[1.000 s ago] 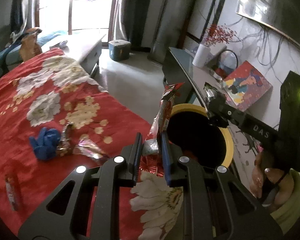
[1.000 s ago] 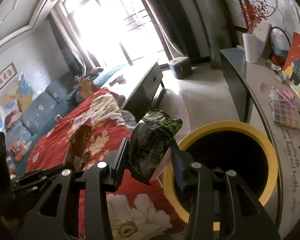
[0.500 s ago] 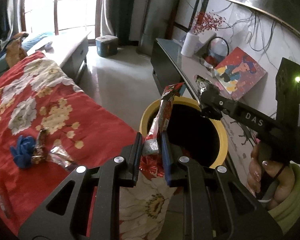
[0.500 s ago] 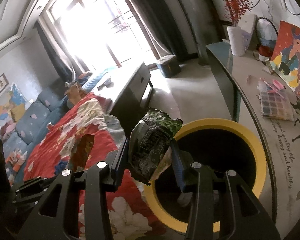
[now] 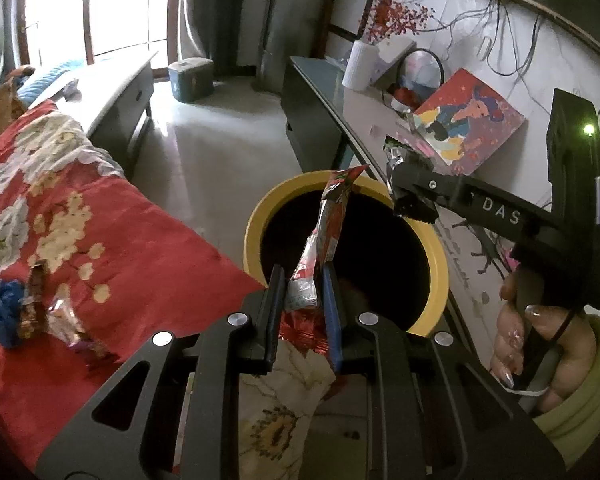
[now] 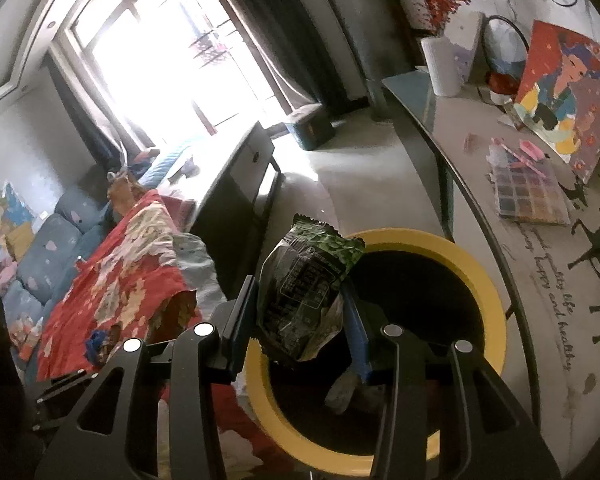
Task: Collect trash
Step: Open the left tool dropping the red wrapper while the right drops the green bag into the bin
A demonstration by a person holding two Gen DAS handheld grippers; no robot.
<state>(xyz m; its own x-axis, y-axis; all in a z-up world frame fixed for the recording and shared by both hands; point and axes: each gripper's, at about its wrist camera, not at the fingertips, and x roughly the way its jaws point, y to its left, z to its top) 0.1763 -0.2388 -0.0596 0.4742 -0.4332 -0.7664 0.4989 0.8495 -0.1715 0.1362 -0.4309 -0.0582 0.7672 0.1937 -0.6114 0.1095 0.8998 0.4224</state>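
My left gripper (image 5: 300, 280) is shut on a red and silver snack wrapper (image 5: 324, 228) that stands up over the near rim of the yellow-rimmed trash bin (image 5: 252, 224). My right gripper (image 6: 300, 292) is shut on a crumpled green and black snack bag (image 6: 304, 288), held above the left part of the same trash bin (image 6: 492, 280). In the left wrist view the right gripper (image 5: 400, 188) reaches in from the right over the bin's far rim, gripped by a hand (image 5: 540, 344). Some trash lies at the bottom of the bin (image 6: 340, 392).
A red floral blanket (image 5: 140, 240) lies left of the bin, with a blue glove (image 5: 4, 312) and foil wrappers (image 5: 64, 320) on it. A long glass-topped table (image 6: 540, 264) with a painting (image 6: 564, 92), paint box and vase runs along the right. Bare floor (image 5: 220, 148) lies beyond.
Both grippers have moved forward and down towards the bin, each still holding its wrapper. The bin's mouth now lies directly beneath both of them and looks larger.
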